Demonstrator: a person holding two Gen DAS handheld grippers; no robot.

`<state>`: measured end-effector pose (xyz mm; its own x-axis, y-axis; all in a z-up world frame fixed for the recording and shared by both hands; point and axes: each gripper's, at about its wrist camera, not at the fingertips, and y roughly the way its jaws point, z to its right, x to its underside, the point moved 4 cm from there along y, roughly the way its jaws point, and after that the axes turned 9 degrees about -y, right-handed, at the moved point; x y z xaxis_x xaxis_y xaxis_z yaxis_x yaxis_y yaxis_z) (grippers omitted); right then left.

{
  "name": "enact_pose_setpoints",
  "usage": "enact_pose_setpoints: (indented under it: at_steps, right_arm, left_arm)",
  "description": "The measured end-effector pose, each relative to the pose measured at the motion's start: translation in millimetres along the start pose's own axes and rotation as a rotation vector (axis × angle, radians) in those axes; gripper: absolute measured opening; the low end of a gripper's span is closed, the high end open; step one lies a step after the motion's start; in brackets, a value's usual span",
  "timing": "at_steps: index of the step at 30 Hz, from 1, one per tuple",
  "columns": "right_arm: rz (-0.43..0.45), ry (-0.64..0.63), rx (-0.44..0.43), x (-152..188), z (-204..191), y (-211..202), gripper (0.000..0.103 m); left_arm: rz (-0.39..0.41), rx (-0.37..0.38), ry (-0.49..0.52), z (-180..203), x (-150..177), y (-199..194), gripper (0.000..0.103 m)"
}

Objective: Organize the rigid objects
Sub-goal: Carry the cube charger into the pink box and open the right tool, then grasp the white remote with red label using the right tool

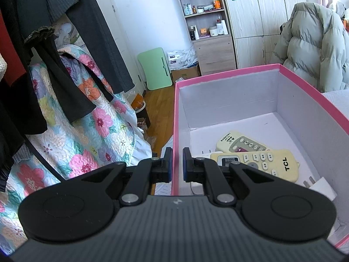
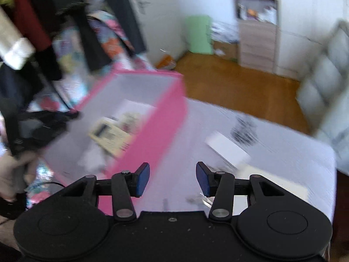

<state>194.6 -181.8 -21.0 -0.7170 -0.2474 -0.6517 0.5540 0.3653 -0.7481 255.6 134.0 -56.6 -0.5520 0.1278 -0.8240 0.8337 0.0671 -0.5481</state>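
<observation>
Pink box [image 1: 229, 80] wall sits clamped in your left gripper [image 1: 176, 163] jaws, remotes [image 1: 261, 159] inside at two o'clock, while your right gripper [image 2: 172, 179], angled down, carries empty half-wide jaws over the bed [image 2: 294, 152].

Two cream remotes [image 1: 259, 159] overlapping, face-up in pink box [image 1: 229, 100] w/ white interior.
</observation>
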Motion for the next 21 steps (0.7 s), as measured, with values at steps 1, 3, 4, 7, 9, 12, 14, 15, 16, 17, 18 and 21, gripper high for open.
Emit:
enact_pose_setpoints:
  at_steps: [1, 3, 4, 7, 9, 12, 14, 15, 16, 17, 18, 21]
  right_arm:
    - [-0.023, 0.019, 0.028, 9, 10, 3, 0.052]
    - [-0.056, 0.035, 0.075, 25, 24, 7, 0.053]
    - [-0.073, 0.022, 0.087, 33, 29, 10, 0.054]
    - [-0.133, -0.054, 0.105, 54, 35, 20, 0.058]
    - [-0.176, -0.116, 0.125, 63, 37, 27, 0.058]
    - [-0.225, -0.245, 0.154, 69, 34, 38, 0.061]
    - [-0.264, -0.352, 0.181, 71, 33, 45, 0.061]
    - [-0.281, -0.397, 0.185, 72, 34, 47, 0.061]
    - [-0.295, -0.439, 0.182, 71, 36, 50, 0.061]
    - [-0.307, -0.462, 0.175, 71, 39, 52, 0.061]
    - [-0.322, -0.476, 0.162, 70, 42, 54, 0.062]
    - [-0.35, -0.51, 0.111, 66, 51, 61, 0.071]
  left_arm:
    - [0.0, 0.0, 0.001, 0, 0, 0, 0.007]
    - [0.0, -0.001, 0.002, 0, 0, 0, 0.007]
    - [0.0, -0.001, 0.002, 0, 0, 0, 0.007]
    - [-0.001, 0.002, 0.007, 1, 1, 0, 0.007]
    - [-0.001, 0.006, 0.004, 1, 0, 0, 0.007]
    - [0.0, 0.009, 0.001, 2, 0, 0, 0.007]
    - [-0.002, 0.009, -0.006, 0, -1, 1, 0.007]
    - [-0.003, 0.009, -0.003, 0, -1, 0, 0.007]
    - [-0.002, 0.009, 0.002, 0, -1, 0, 0.007]
    - [-0.003, 0.008, 0.004, 0, -1, 1, 0.007]
    - [-0.004, 0.007, 0.006, 1, -1, 1, 0.008]
    - [-0.004, 0.008, 0.003, 1, -1, 0, 0.008]
